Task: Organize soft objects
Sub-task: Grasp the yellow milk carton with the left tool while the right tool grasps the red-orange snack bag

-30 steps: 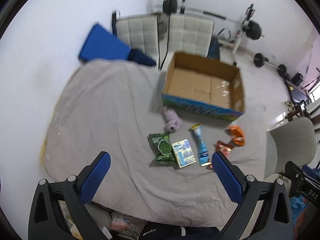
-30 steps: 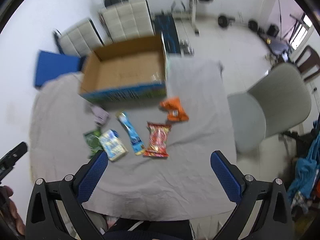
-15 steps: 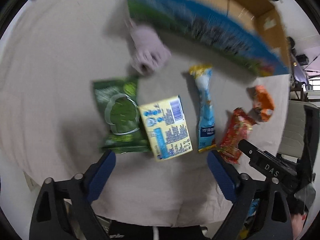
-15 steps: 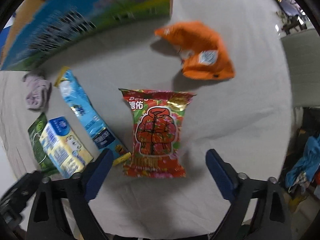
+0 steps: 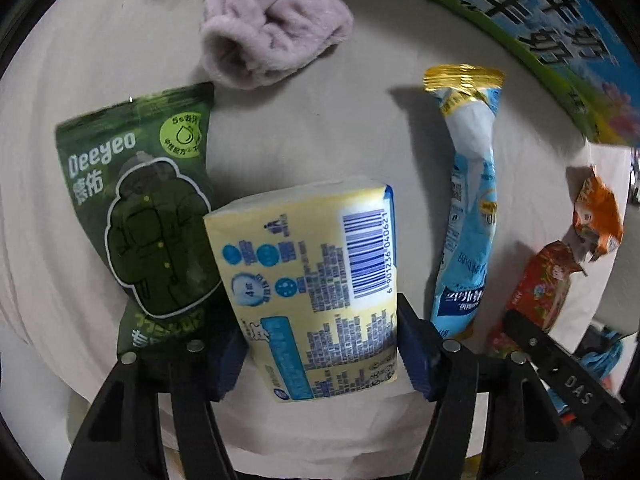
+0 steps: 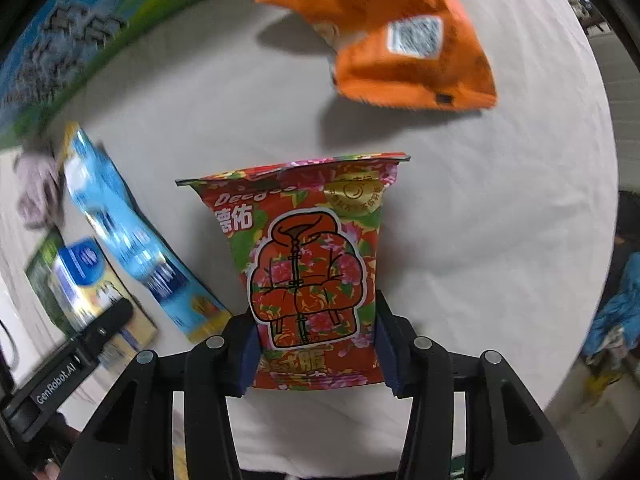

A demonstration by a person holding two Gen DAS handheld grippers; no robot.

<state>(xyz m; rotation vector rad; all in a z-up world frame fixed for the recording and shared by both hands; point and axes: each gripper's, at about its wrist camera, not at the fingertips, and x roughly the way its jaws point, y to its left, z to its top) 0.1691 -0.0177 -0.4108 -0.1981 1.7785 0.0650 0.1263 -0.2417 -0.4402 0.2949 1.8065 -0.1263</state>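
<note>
Paired grasps: left hand-held gripper (image 5: 320, 354) clamps the tissue pack (image 5: 308, 288), right hand-held gripper (image 6: 316, 354) the red pouch (image 6: 308, 268), low for lifting toward the box (image 5: 560, 36).

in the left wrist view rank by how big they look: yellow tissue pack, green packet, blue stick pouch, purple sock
1. yellow tissue pack, nearest the camera
2. green packet
3. purple sock and blue stick pouch, too close to rank

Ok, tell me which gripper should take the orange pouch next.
Right, though it must unload first. The orange pouch lies just beyond the red packet in the right gripper; from the left gripper, gripping the yellow tissue pack, it sits far off, past the blue packet.
</note>
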